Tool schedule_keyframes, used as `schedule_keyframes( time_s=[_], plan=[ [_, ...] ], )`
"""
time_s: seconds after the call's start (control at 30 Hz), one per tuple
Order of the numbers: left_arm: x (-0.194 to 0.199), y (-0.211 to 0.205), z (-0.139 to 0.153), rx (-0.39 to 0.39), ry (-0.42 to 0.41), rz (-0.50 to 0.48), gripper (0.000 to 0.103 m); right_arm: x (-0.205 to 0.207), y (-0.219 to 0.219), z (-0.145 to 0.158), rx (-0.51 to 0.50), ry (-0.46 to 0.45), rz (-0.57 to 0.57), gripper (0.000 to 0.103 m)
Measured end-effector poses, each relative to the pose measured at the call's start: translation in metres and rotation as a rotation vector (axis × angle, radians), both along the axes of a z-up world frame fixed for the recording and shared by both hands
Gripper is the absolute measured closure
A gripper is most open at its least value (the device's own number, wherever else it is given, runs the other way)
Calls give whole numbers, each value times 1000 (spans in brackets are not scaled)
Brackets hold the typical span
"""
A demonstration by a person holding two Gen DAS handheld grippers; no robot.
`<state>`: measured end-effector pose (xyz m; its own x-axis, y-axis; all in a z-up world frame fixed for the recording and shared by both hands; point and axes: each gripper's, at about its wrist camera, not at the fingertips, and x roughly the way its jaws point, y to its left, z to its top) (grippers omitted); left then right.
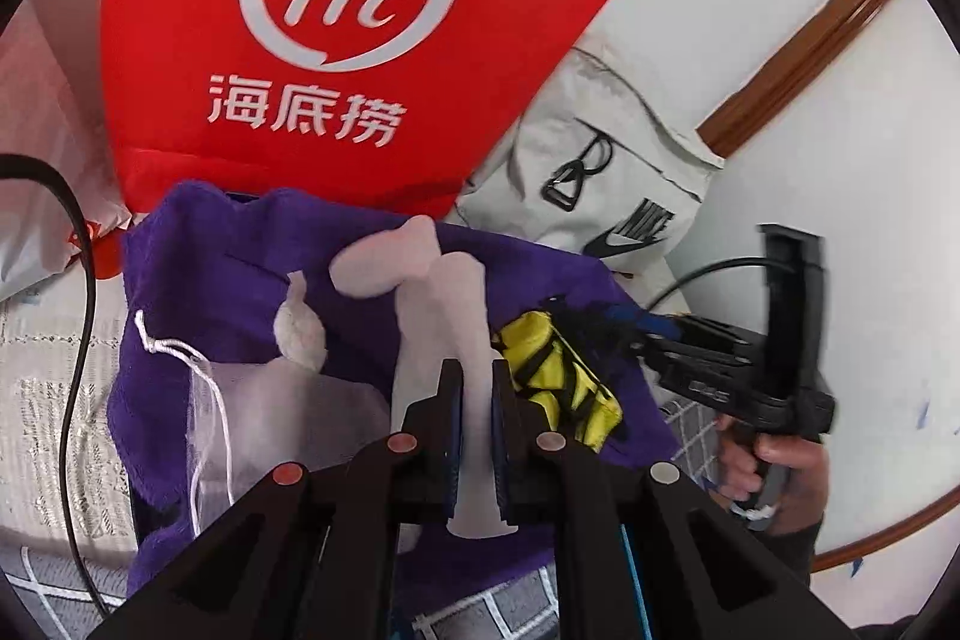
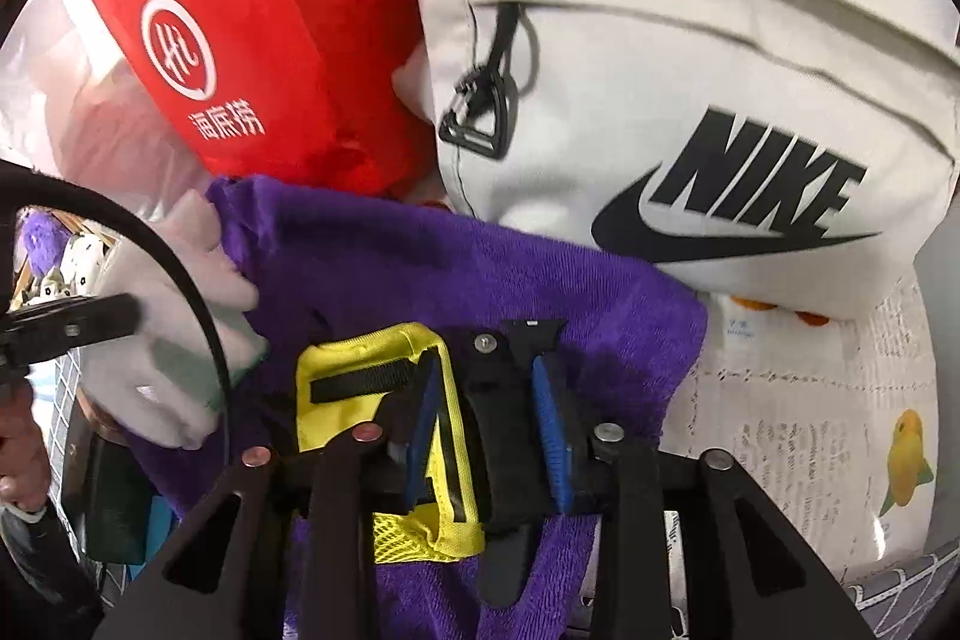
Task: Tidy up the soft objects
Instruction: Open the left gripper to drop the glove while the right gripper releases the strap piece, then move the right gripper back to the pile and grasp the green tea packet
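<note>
- A purple towel [image 1: 252,280] lies spread out as the base layer, with the other soft things resting on top of it; it also shows from the right wrist view [image 2: 480,268].
- A white glove [image 1: 444,304] lies on the towel's middle, its fingers pointing toward the red bag; from the right wrist view the same glove [image 2: 174,340] sits at the towel's left edge.
- The left gripper [image 1: 477,400] has its jaws clenched on the cuff end of the white glove, blue pads pressed against the fabric on both sides.
- A yellow pouch [image 1: 558,376] with black straps lies on the towel just right of the glove; the right wrist view shows it close up [image 2: 384,400], with yellow mesh at its near end.
- The right gripper [image 2: 486,418] is down on the yellow pouch, jaws grasping a black strap or buckle piece beside the yellow edge.
- A small white ball-shaped bundle [image 1: 300,334] and a sheer drawstring bag [image 1: 240,418] with a white cord rest on the towel's left part.
- Behind the towel stands a red bag [image 1: 336,28] with a white "Hi" logo, and beside it a pale Nike bag [image 2: 690,100] whose lower edge overlaps the towel.
- A black cable [image 1: 78,280] runs along the left side.
</note>
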<state>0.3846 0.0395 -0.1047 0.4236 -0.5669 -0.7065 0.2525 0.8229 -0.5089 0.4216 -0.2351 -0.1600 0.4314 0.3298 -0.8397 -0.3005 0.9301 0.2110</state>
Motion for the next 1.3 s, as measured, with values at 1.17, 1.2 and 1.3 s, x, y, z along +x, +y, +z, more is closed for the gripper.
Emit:
schedule_keyframes(
  time_s=[1.17, 1.2, 1.3],
  plan=[
    [-54, 19, 89, 211, -177, 108, 36, -102, 39, 73, 22, -138, 123, 51],
    [-58, 20, 94, 205, -188, 106, 36, -115, 42, 77, 21, -144, 146, 50],
    [-77, 22, 113, 201, -235, 97, 33, -149, 47, 82, 36, -143, 218, 37]
  ],
)
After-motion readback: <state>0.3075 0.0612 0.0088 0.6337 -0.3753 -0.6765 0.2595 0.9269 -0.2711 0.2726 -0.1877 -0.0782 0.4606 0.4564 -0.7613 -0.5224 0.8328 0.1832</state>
